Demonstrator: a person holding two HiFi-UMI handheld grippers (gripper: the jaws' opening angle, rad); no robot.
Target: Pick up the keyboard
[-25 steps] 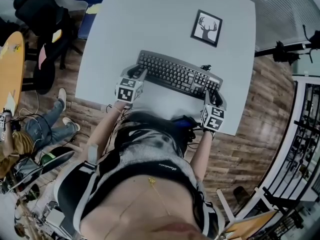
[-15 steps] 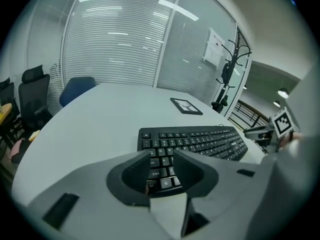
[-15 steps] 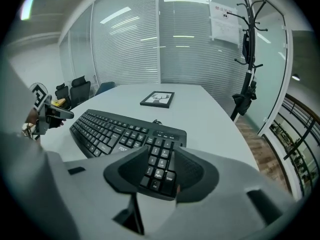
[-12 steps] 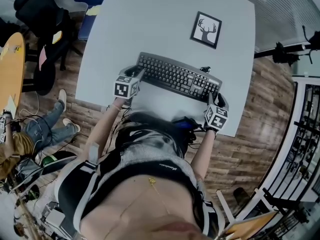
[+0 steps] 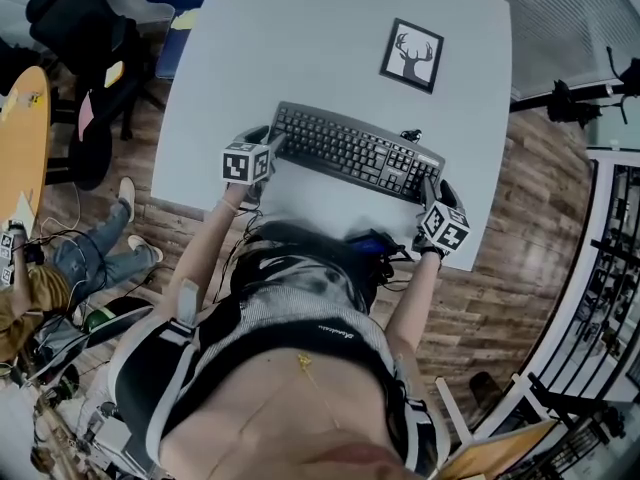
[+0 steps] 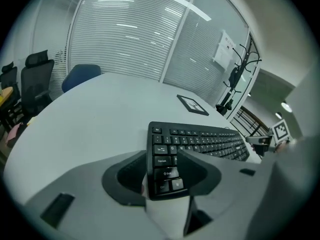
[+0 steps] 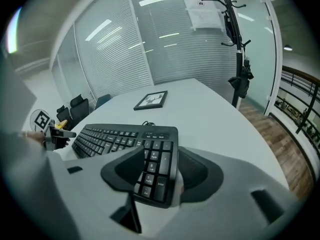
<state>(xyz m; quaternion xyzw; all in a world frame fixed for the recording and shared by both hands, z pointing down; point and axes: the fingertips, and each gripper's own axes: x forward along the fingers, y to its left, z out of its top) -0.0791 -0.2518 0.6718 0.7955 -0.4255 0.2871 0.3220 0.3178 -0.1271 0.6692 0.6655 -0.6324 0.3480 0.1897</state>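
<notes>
**Both ends bracketed, the keyboard not yet gripped**

The keyboard lies flat on the pale worktop, near its front edge, below a framed deer picture. The left hand-held gripper has its jaws spread round the keyboard's left end, and the right hand-held gripper is spread round the number-pad end. Both pairs of jaws have just been opening, with the keyboard's ends between them but not pinched.

I take this as the grasp stage. Next, both hand-held grippers need to close on the ends together, then rise evenly so the board stays level.

Neither gripper view shows the keyboard's underside, so I cannot tell whether any jaw reaches beneath it. The small dark thing at the back edge is perhaps its cable. The person's body hides the worktop's nearest edge.
</notes>
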